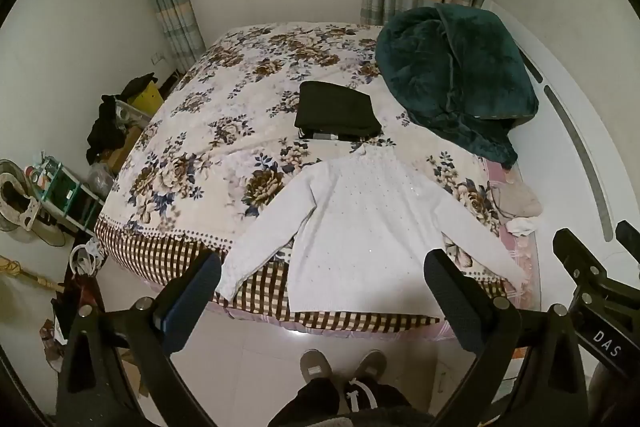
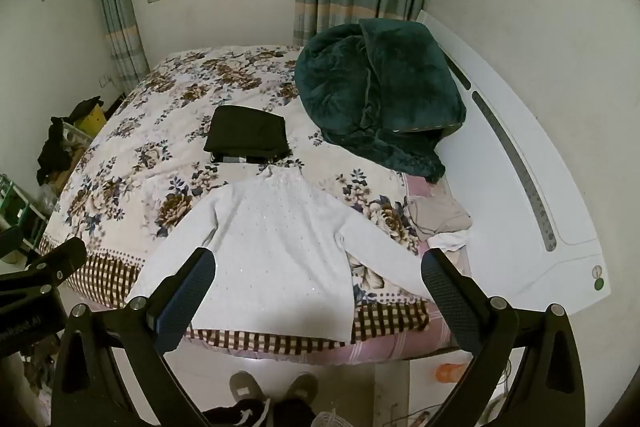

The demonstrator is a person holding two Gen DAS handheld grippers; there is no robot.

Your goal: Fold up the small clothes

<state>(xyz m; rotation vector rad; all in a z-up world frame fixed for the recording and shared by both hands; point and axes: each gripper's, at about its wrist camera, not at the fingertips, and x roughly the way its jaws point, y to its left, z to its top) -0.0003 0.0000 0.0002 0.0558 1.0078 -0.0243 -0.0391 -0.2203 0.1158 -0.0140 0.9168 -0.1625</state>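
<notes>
A white knit sweater [image 1: 360, 227] lies flat on the floral bedspread [image 1: 224, 131] at the near edge of the bed, collar away from me, both sleeves spread out. It also shows in the right wrist view [image 2: 276, 251]. My left gripper [image 1: 322, 279] is open and empty, held above the sweater's hem. My right gripper [image 2: 318, 277] is open and empty, above the hem and right sleeve. The right gripper's body shows at the right edge of the left wrist view [image 1: 592, 291].
A folded black garment [image 1: 338, 111] lies behind the sweater. A dark green blanket [image 1: 452, 75] is heaped at the back right. Small beige and white clothes [image 1: 518, 207] lie at the right bed edge. Clutter [image 1: 60, 187] stands left of the bed. My feet [image 1: 344, 367] stand on the tiled floor.
</notes>
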